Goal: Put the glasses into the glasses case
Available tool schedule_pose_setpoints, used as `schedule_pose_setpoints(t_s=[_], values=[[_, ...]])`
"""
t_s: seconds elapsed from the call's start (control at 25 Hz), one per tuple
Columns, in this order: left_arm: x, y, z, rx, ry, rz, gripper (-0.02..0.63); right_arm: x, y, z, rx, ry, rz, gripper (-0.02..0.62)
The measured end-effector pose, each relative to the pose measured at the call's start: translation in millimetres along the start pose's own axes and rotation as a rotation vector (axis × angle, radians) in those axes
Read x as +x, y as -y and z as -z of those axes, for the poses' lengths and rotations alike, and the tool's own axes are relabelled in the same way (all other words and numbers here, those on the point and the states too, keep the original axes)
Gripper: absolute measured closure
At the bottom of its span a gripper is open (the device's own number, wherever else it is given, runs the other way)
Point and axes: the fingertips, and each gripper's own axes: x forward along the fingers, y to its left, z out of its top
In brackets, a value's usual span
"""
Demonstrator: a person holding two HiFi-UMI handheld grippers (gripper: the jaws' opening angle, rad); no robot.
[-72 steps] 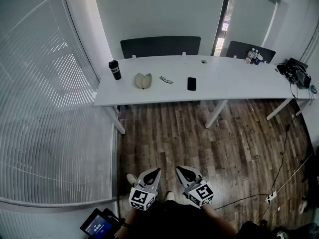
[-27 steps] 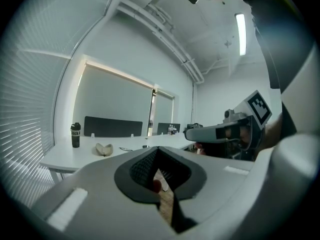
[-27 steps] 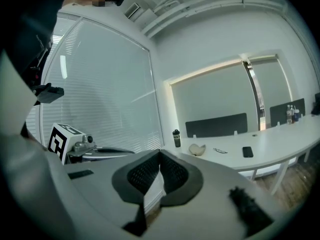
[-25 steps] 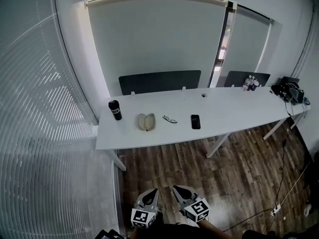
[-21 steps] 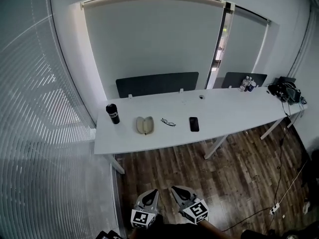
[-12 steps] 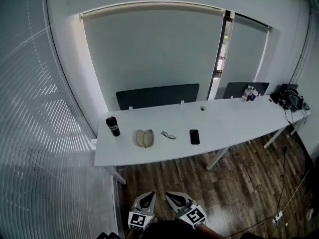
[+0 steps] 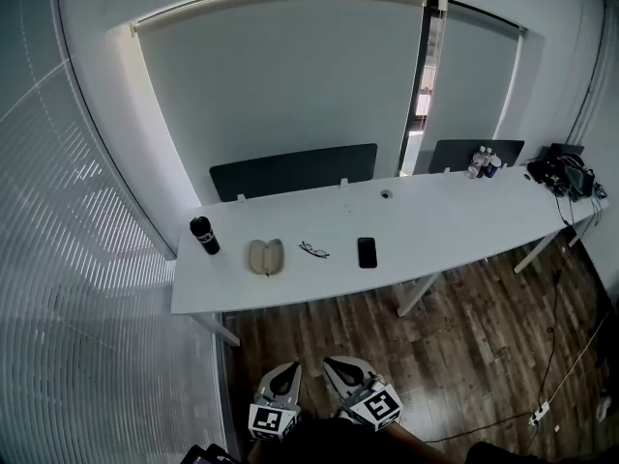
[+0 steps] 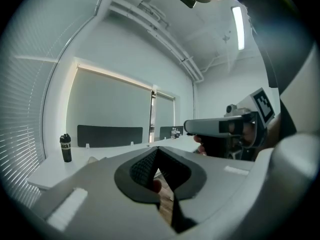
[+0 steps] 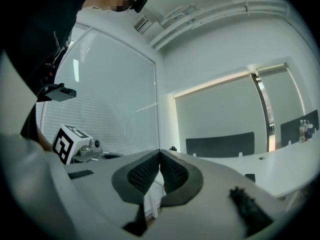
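Nearest the person, both tools are held low over the wood floor (image 7: 464,327), side by side and pointing toward the counter (image 7: 435,211). The left tool (image 7: 288,368) has its jaws closed together with nothing in them. The right tool (image 7: 334,362) is closed and empty too.

Everything that matters lies well ahead of them, across a stretch of bare floor. The glasses case (image 7: 265,256) lies open on the counter, a little left of the line the left tool points along, and its two halves seem to run from the front edge toward the back. The glasses (image 7: 312,250) lie just right of the case and apart from it. They sit almost straight ahead of the gap between the two tools, with their long axis roughly along the counter's length, slightly slanted.

I would judge the right tool better placed for the glasses and the left for steadying the case. Either would need its jaws opened first.

Right of the case, beyond the glasses, lies a dark phone (image 7: 367,251), and left of the case stands a black bottle (image 7: 202,235).
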Motion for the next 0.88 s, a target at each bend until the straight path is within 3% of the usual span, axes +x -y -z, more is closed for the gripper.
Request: schedule_pose_setpoints(t_s=[0.08, 0.24, 0.36, 0.52, 0.76, 0.88], values=[[10, 10, 0, -0.018, -0.019, -0.007, 0.600, -14, 3, 7, 0.006, -0.005, -0.010, 0.588], [27, 25, 2, 0.033, 0.000, -0.008, 0.600, -39, 15, 18, 0.042, -0.008, -0.003, 0.588], [41, 41, 0, 0.070, -0.043, -0.026, 0.600, -49, 45, 30, 0.051, -0.006, 0.028, 0.588], [47, 70, 14, 0.123, -0.082, 0.042, 0.600, -66, 77, 45, 0.105, -0.025, 0.089, 0.588], [79, 49, 14, 0.108, -0.044, 0.004, 0.600, -58, 120, 60, 0.118, -0.011, 0.154, 0.588], [95, 47, 14, 0.168, -0.031, 0.025, 0.600, -48, 137, 64, 0.138, -0.019, 0.201, 0.588]])
